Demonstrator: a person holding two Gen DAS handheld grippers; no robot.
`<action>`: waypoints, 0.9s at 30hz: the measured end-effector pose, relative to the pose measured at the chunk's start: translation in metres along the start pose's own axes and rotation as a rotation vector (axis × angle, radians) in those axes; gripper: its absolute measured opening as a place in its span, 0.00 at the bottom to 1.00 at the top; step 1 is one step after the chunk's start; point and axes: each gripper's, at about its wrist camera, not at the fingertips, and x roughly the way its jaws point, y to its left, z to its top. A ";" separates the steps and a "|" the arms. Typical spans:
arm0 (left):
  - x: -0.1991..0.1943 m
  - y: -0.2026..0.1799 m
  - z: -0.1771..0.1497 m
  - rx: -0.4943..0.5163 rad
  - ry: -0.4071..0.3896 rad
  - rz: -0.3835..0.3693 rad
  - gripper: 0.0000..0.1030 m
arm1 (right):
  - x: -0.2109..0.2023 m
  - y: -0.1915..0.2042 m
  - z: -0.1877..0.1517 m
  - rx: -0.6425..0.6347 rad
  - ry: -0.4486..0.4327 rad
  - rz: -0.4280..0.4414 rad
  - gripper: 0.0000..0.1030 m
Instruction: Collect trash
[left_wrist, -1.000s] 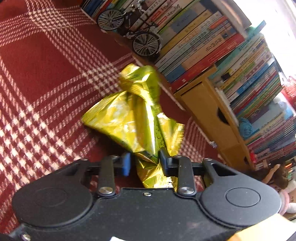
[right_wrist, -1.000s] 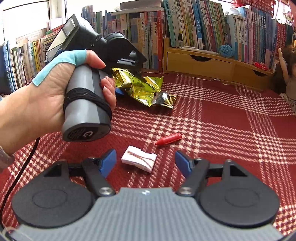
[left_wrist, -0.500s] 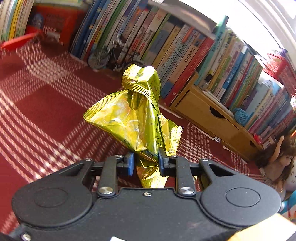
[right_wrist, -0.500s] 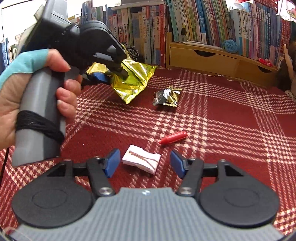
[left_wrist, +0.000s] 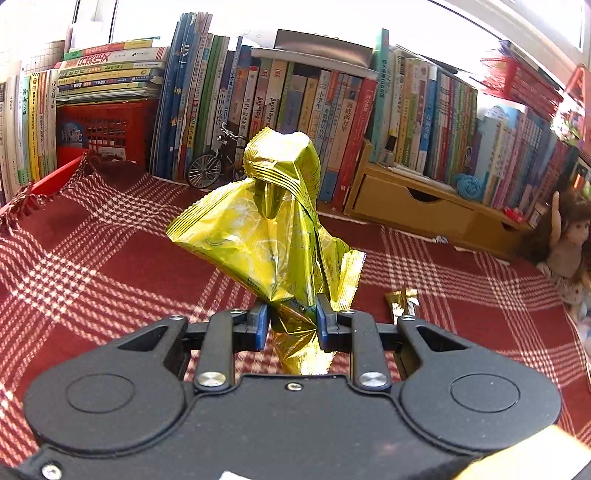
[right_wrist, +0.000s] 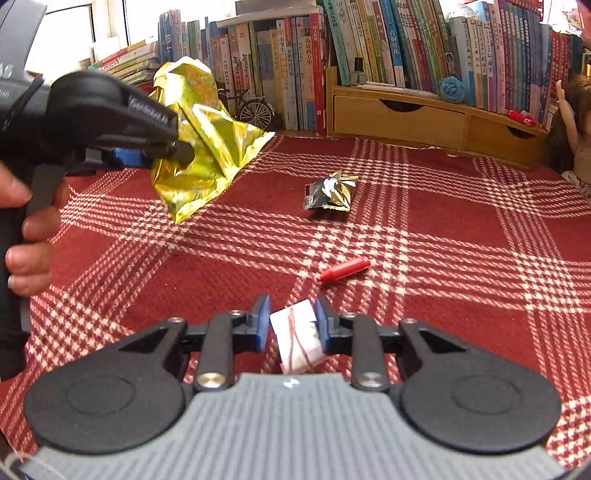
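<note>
Since a second ago my left gripper (left_wrist: 291, 323) has lifted the yellow foil bag (left_wrist: 266, 236) clear off the red plaid cloth (left_wrist: 92, 266) and rolled level; bookshelf now straight ahead. Its jaws are clamped on the bag's crumpled lower end, and the bag stands up above the fingertips. In the right wrist view the same bag (right_wrist: 199, 147) hangs in the air at upper left, with the person's hand (right_wrist: 29, 240) on the grip handle. Further right on the cloth lies a small crumpled silver-gold wrapper (right_wrist: 330, 194), apart from everything; nearer me a red crayon (right_wrist: 345, 268) lies flat. My right gripper (right_wrist: 291, 325) has just been closing: the blue pads now sit on both sides of the folded white paper (right_wrist: 297, 338), pinching it against the cloth. Behind, a toy bicycle (right_wrist: 251, 107) and a wooden drawer unit (right_wrist: 424, 114) stand under the books; a doll (left_wrist: 565, 243) sits at far right.
</note>
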 end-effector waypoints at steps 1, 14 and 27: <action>-0.005 0.001 -0.003 0.011 0.003 -0.006 0.23 | -0.004 -0.001 -0.001 -0.001 -0.006 -0.001 0.31; -0.054 0.024 -0.043 0.043 0.077 -0.093 0.23 | -0.011 -0.018 -0.010 -0.028 -0.010 -0.060 0.64; -0.069 0.046 -0.048 0.032 0.079 -0.146 0.23 | 0.044 -0.016 0.021 -0.235 0.030 -0.087 0.76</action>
